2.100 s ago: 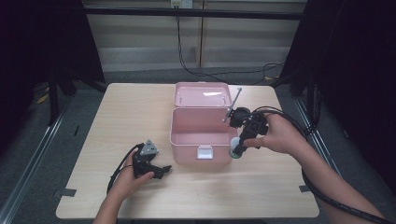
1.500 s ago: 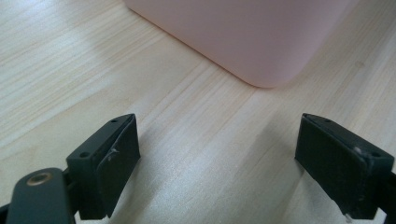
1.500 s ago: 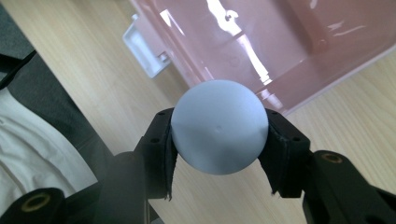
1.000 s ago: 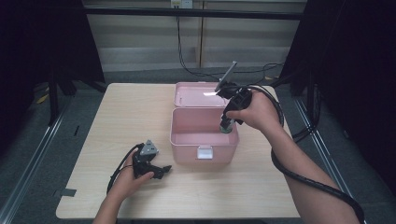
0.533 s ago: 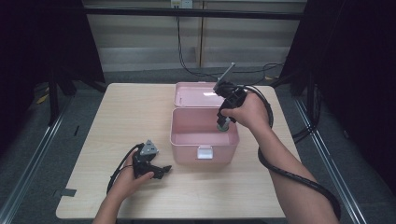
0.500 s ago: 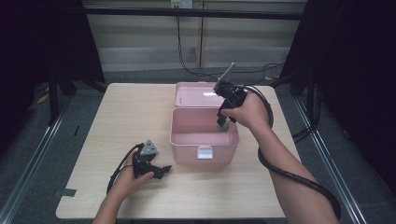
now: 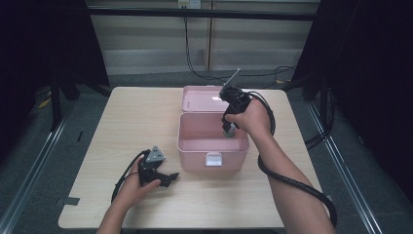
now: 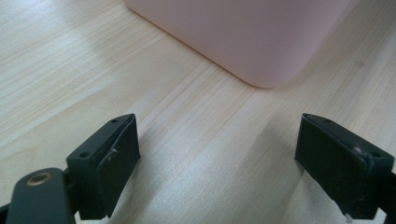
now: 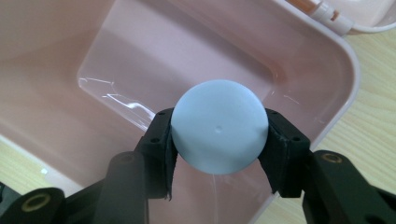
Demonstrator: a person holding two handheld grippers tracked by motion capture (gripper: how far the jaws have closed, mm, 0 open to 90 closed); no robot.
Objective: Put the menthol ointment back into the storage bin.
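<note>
A pale blue ball point(image 9: 219, 133) sits clamped between the pads of my right gripper point(image 9: 219, 140), which is shut on it. The ball point(image 7: 229, 130) hangs inside the open pink box point(image 7: 187, 146), near its right wall, with the bare glossy floor of the box point(image 9: 116, 74) below it. My right gripper point(image 7: 229, 126) points down into the box from a hand above its back right corner. On the table to the left of the box my left gripper point(image 7: 168, 178) rests open, its jaws wide apart with nothing between them point(image 8: 217, 163).
The box lid point(image 7: 202, 100) lies folded back flat behind the box. A white latch point(image 7: 212, 159) is on the box's front wall. The pink box corner point(image 8: 261, 46) stands just ahead of my left gripper. Black cable point(image 7: 297, 183) trails from the right hand along the table.
The right hand has carried the ball from beside the box's front right corner, up over the box, and then down into it. The left hand has stayed in place.
</note>
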